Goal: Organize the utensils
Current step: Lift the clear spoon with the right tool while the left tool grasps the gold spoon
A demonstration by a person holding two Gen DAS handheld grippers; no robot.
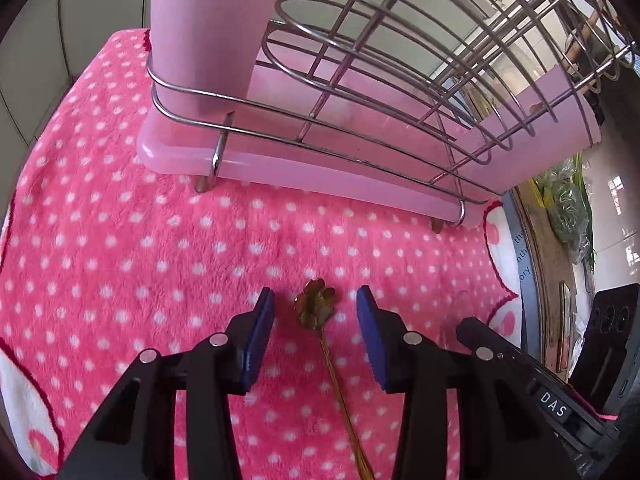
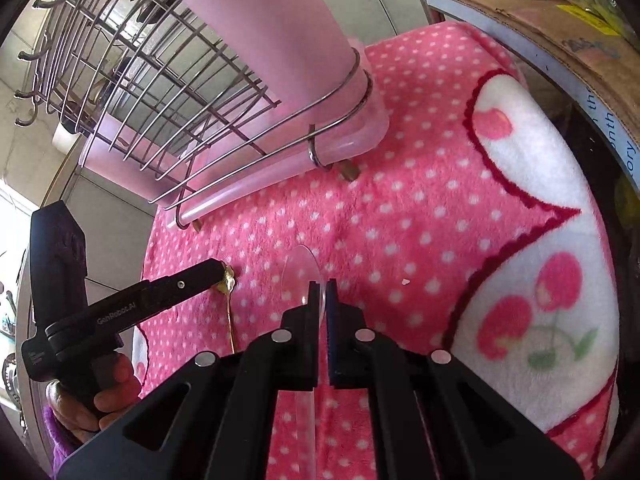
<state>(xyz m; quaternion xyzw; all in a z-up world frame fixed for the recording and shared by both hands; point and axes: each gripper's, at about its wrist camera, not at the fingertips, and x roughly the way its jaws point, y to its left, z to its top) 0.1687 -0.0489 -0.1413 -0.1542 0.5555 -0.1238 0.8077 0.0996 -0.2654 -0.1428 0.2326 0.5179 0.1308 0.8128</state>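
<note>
Left gripper [image 1: 316, 312] fingers spread, gold spoon [image 1: 318, 304] lying between them on the pink blanket [image 1: 160, 240], untouched. Right gripper [image 2: 324, 300] fingers pinching clear plastic spoon [image 2: 300, 276], bowl sticking out ahead. Wire rack [image 1: 400, 80] on pink tray [image 1: 280, 168] sits beyond both.

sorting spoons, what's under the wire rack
A pink drip tray sits under the wire rack, on the dotted blanket. The blanket beneath the tray is hidden.
</note>
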